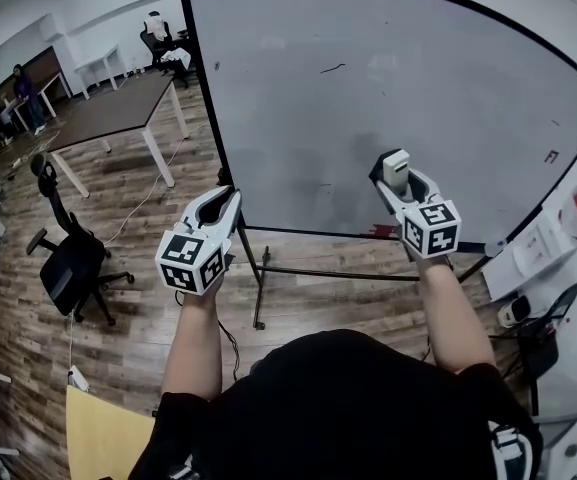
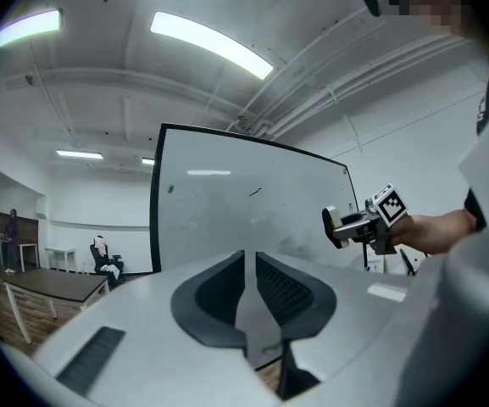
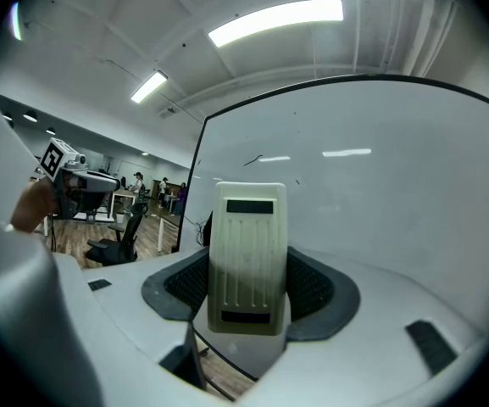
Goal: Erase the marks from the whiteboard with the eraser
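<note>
— Where is the eraser (image 3: 247, 257)?

— We hold it in the right tongs (image 1: 396, 183). The two jaws press on its long sides, and its pale ribbed back, with a dark strip at each end, faces the camera in the right gripper view. It stands upright and reaches past the jaw tips.

— And against the board (image 1: 448, 88)?

— We have it low in front of the board, right of the middle. We cannot tell whether it touches the surface.

— What marks do we see?

— A small dark squiggle (image 1: 333, 68) sits high on the board, well above the eraser and a little left of it. A red mark (image 1: 551, 156) lies near the right edge. A few faint specks are scattered about, too small for us to read. Around the eraser the surface looks grey and smudged.

— The left tongs (image 1: 226, 200)?

— We hold them beside the board's lower left corner, off the surface. The jaws lie together with only a thin slit between them, and nothing is in it. From the left gripper view we see the right tongs and the eraser off to the right, in front of the board.

— And round about?

— The board stands on a dark stand (image 1: 258, 278) on a wooden floor (image 1: 138, 198). To the left, well apart, are a brown table (image 1: 118, 108) on white legs and a black chair (image 1: 73, 268). Long lights (image 3: 275, 21) glow on the ceiling.
</note>
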Demonstrator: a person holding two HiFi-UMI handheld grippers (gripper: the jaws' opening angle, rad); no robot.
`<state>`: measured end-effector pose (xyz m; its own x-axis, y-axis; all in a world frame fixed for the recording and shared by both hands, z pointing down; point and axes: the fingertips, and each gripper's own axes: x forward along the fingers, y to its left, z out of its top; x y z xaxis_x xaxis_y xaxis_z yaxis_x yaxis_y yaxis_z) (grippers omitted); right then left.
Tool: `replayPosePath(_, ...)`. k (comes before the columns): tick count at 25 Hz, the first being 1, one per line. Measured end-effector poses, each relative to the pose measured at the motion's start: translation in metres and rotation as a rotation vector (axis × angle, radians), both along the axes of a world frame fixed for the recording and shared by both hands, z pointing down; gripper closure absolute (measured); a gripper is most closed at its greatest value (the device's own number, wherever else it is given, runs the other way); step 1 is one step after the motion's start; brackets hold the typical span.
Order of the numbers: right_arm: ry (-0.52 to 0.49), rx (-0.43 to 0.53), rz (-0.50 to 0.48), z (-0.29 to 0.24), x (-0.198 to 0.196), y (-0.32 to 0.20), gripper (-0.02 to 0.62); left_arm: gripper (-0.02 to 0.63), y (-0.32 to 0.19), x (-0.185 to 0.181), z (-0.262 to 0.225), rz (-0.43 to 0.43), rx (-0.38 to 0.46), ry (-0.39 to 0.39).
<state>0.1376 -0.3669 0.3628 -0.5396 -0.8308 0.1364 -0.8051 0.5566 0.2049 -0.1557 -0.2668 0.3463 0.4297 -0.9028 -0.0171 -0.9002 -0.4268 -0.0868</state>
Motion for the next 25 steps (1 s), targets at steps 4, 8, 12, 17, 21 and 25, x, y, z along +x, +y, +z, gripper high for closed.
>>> replayPosePath(4,0.007,0.031,0.012,-0.015,-0.013,-0.005,0.345,0.553,-0.001,-0.014,-0.002,0.001,0.009,0.008)
replayPosePath(8,0.002,0.059,0.024,-0.032,-0.02,-0.015,0.345,0.552,-0.004,-0.022,-0.007,0.008,0.019,0.006)
replayPosePath(12,-0.001,0.08,0.047,-0.044,-0.022,-0.028,0.345,0.553,-0.01,-0.027,-0.008,0.015,0.019,-0.001)
replayPosePath(17,0.006,0.111,0.086,-0.059,-0.024,-0.047,0.345,0.552,-0.015,-0.033,-0.008,0.026,0.017,-0.008)
replayPosePath(21,0.02,0.144,0.119,-0.075,-0.025,-0.062,0.345,0.552,-0.021,-0.035,-0.007,0.04,0.014,-0.011)
replayPosePath(25,0.056,0.184,0.149,-0.09,-0.03,-0.076,0.345,0.553,-0.027,-0.039,-0.002,0.051,0.007,-0.012)
